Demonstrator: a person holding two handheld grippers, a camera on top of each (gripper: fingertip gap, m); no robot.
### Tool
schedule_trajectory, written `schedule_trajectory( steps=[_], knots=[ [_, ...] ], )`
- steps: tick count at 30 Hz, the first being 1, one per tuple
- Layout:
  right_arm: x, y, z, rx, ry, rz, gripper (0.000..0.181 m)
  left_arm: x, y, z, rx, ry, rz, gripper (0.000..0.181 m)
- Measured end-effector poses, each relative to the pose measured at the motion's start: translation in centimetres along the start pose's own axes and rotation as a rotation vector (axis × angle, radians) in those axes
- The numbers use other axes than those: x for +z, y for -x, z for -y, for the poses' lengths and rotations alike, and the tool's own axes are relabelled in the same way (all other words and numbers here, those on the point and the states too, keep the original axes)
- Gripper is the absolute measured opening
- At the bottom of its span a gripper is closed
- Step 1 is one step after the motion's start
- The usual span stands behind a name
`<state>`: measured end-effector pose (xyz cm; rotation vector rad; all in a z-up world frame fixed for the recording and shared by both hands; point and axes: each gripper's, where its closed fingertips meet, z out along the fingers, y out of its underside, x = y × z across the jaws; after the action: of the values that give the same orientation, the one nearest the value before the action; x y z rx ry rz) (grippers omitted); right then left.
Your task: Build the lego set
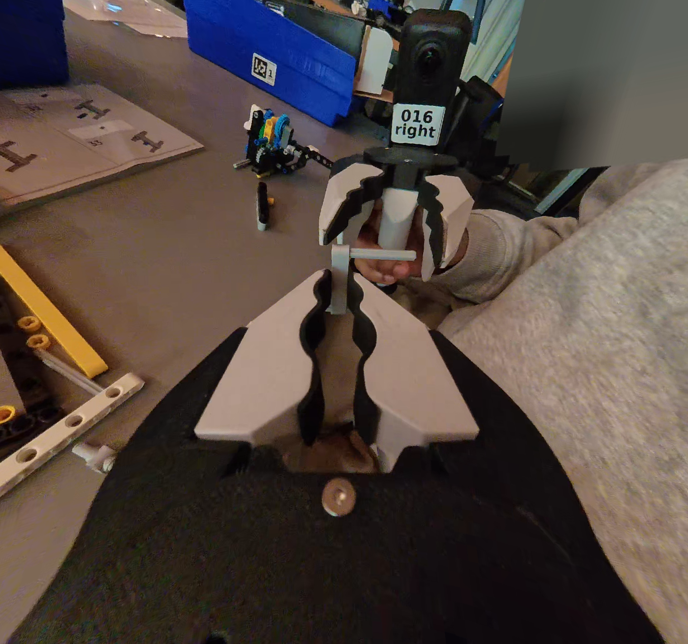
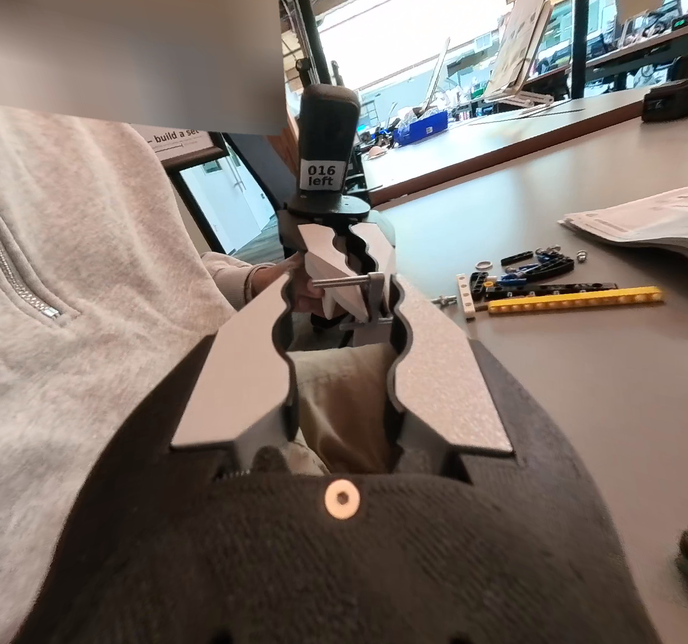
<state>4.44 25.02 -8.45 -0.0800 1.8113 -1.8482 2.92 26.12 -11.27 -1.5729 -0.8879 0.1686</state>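
My left gripper point(image 1: 338, 279) is shut on a grey lego connector point(image 1: 339, 291), held upright above the table edge. A grey axle point(image 1: 387, 254) sticks out sideways from the connector's top. My right gripper point(image 1: 378, 258) faces the left one, open, with its two fingers on either side of the axle and not touching it. In the right wrist view the right gripper point(image 2: 339, 282) is open around the axle point(image 2: 337, 282), and the left gripper point(image 2: 372, 311) clamps the connector point(image 2: 376, 291) from beyond.
A partly built lego model point(image 1: 271, 145) and a short black piece point(image 1: 262, 205) lie on the grey table point(image 1: 167, 253). An instruction booklet point(image 1: 74, 134), blue bin point(image 1: 268, 48), yellow beam point(image 2: 573, 300), white beam point(image 2: 465, 294) and black beams point(image 2: 551, 287) lie around. A person's grey sleeve point(image 1: 558, 328) is close.
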Motion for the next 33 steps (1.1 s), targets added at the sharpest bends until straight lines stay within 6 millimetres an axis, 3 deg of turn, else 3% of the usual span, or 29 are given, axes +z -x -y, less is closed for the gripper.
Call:
schedule_trajectory(
  steps=[4,9,14,17,23,33],
  knots=[
    [0.2,0.2,-0.2,0.048,-0.006,0.040,0.047,0.5,-1.1,-0.2,0.052,-0.003,-0.045,0.005],
    [0.2,0.5,-0.4,0.066,0.001,0.076,0.040,0.5,-0.8,-0.2,0.107,-0.012,-0.016,0.005],
    [0.4,0.2,0.0,-0.011,-0.013,0.023,0.064,0.2,-1.6,0.3,0.220,-0.041,-0.016,0.005],
    [0.4,0.9,0.4,-0.092,-0.022,0.023,0.062,0.1,-2.1,0.5,0.261,-0.056,-0.022,0.005],
    [0.5,3.0,0.9,-0.295,-0.036,0.052,0.039,-0.3,-3.0,1.0,0.342,-0.085,-0.026,0.005],
    [0.4,3.4,1.3,-0.282,-0.066,0.076,0.045,-0.7,-3.5,1.8,0.458,-0.117,0.041,0.004]
  ],
)
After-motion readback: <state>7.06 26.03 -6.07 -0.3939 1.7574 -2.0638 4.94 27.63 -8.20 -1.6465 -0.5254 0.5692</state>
